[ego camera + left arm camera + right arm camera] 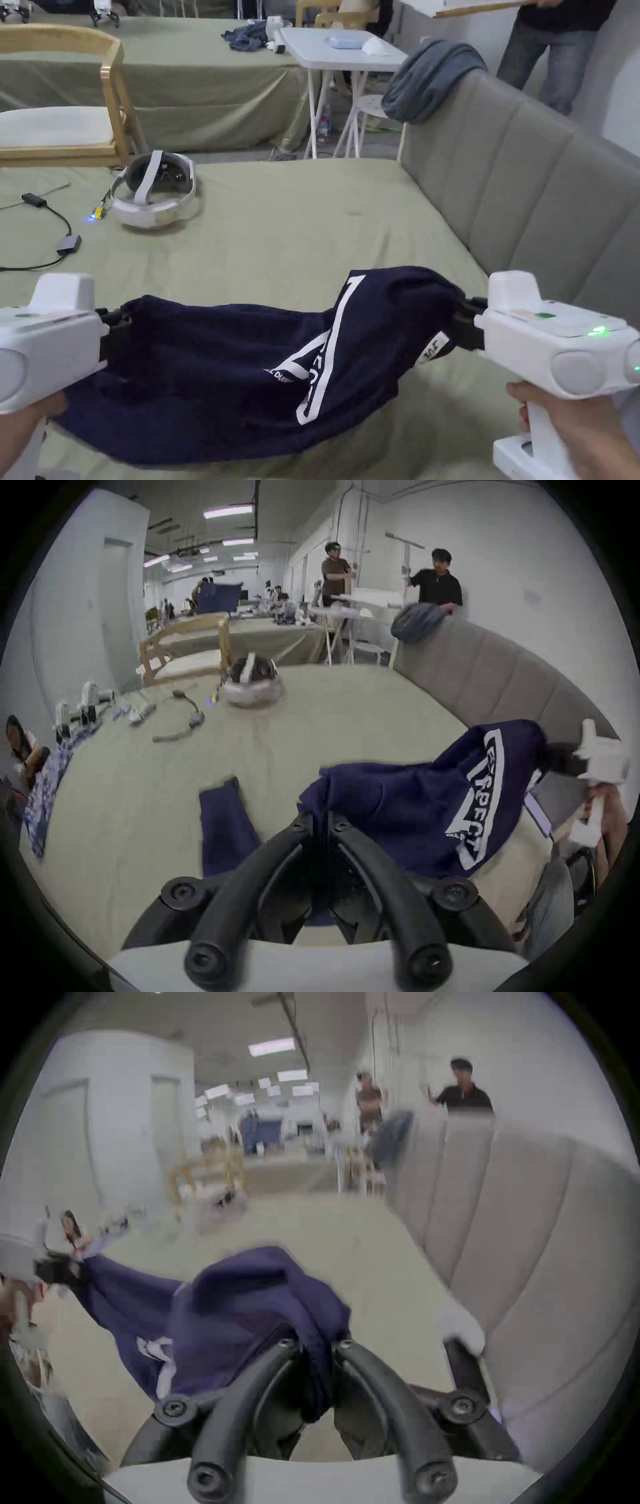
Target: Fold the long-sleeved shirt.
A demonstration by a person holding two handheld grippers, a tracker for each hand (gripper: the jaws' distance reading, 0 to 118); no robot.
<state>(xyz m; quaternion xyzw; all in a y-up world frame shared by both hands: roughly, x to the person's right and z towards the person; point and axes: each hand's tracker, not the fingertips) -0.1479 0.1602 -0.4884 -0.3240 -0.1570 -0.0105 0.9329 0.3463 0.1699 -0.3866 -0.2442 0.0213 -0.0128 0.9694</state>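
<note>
Olive-green sheeting covers the wide bed [281, 225] that serves as the work surface, with a grey padded headboard [531, 187] along its right side. Starting at the tools: the white handheld left gripper [115, 328] has its black jaws pressed together on one end of the dark navy long-sleeved shirt with white lettering [250, 369], and the white right gripper [459, 325] pinches the other end, a bunch of cloth caught between its jaws in the right gripper view. Between them the shirt hangs in a sagging span, its lower edge resting on the sheet at the near edge of the bed; a navy strip, probably a sleeve, lies flat beside the left jaws in the left gripper view. This looks like an early step, lifting and spreading the garment before any fold. Next, I would judge, both grippers need to draw apart and lay it flat and smooth. Farther off sit a white headset [153, 190], a black cable with adapter [59, 234], and a grey garment [431, 78] draped over the headboard. No container is in sight.
</note>
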